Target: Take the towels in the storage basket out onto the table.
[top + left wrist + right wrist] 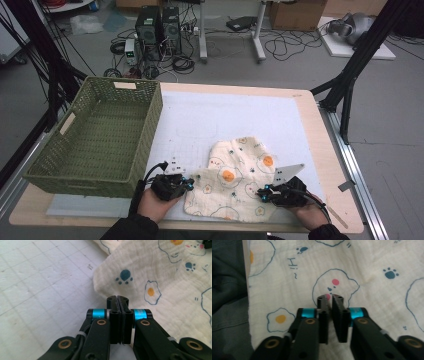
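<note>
High view: left gripper is pinching, jaws clamped together, the left edge of the printed cloth; right gripper is pinching its right edge. Cloth is lying crumpled on the white mat, near the green basket.

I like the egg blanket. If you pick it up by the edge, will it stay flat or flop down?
The cloth would probably flop and hang: it already lies rumpled, with soft folds. It looks thin and crinkly, so likely very light. Pushed, it should bunch up rather than slide whole.
</note>
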A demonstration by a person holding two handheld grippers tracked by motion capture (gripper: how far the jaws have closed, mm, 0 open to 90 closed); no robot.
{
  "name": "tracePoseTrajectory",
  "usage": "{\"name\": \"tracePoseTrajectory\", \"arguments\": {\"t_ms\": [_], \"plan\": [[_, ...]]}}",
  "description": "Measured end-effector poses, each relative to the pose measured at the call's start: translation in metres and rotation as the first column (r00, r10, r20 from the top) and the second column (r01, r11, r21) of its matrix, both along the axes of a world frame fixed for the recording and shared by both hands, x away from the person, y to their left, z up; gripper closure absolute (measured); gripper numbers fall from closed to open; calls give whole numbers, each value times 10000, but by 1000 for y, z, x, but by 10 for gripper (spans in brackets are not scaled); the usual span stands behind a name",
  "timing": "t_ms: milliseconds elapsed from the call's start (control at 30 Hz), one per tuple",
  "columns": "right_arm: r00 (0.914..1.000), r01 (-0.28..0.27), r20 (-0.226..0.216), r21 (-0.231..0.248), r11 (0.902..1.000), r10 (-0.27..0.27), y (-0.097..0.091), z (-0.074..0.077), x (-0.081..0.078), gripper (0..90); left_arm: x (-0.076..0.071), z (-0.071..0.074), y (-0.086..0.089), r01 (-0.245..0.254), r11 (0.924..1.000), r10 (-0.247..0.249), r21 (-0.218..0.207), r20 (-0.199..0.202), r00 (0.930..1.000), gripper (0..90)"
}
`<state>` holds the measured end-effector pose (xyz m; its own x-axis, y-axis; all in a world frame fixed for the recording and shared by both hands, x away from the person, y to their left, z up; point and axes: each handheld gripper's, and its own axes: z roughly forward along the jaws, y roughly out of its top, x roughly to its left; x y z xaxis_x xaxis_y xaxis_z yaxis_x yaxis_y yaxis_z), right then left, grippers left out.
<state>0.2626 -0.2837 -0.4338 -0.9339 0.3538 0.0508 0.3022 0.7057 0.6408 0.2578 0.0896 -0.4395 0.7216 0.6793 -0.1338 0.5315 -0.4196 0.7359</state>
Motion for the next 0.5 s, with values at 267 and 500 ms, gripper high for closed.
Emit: {"name": "tracePoseTrajectory", "arguments": {"t_ms": [267,500], "plan": [[9997,-241,48,-39,9997,242,9,2,1,880,-18,15,22,-467,9985,476,-288,323,9983,884],[9997,-182,177,281,9994,177,20,23,12,762,-24,11,23,-13,9979,25,-654,186,9998,787]]}}
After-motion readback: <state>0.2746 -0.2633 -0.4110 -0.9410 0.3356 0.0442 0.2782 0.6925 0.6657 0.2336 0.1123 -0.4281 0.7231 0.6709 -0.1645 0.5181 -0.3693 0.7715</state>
